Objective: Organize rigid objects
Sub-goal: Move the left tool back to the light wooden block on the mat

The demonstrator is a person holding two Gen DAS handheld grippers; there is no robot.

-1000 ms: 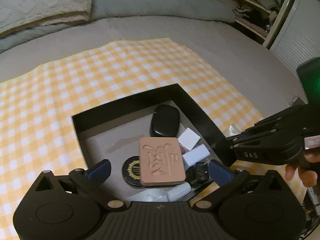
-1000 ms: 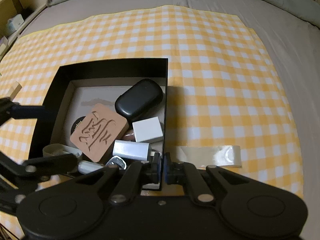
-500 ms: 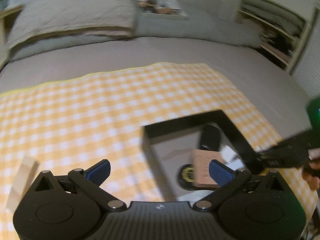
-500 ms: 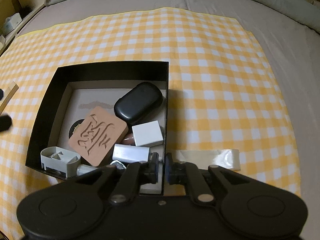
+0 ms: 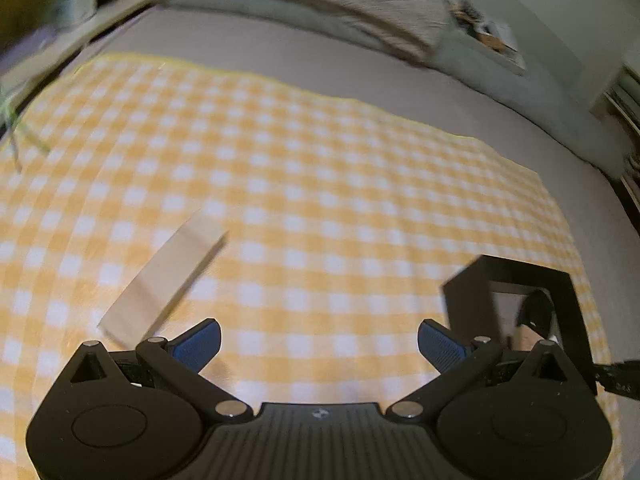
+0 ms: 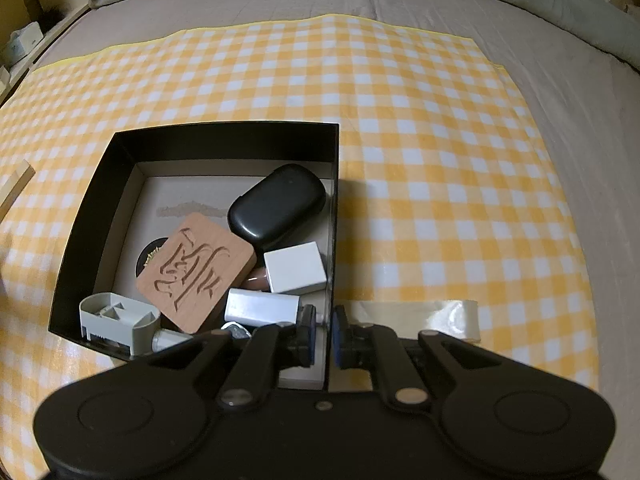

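The left tool point(image 5: 319, 342) is held wide open and empty above the checked cloth point(image 5: 320, 200) on the bed, with a pale wooden block point(image 5: 162, 280) lying just beside its left finger. The right tool point(image 6: 322, 336) straddles the right wall of the black box point(image 6: 334, 200); its jaws have just been opening slightly. The carved wooden tile point(image 6: 196, 270) lies inside the box.

place: home bedroom | evidence: grey-sheeted bed point(image 6: 580, 128) under yellow checked cloth point(image 6: 400, 80); pillows point(image 5: 320, 4) at its head; wooden shelving point(image 6: 24, 28) alongside
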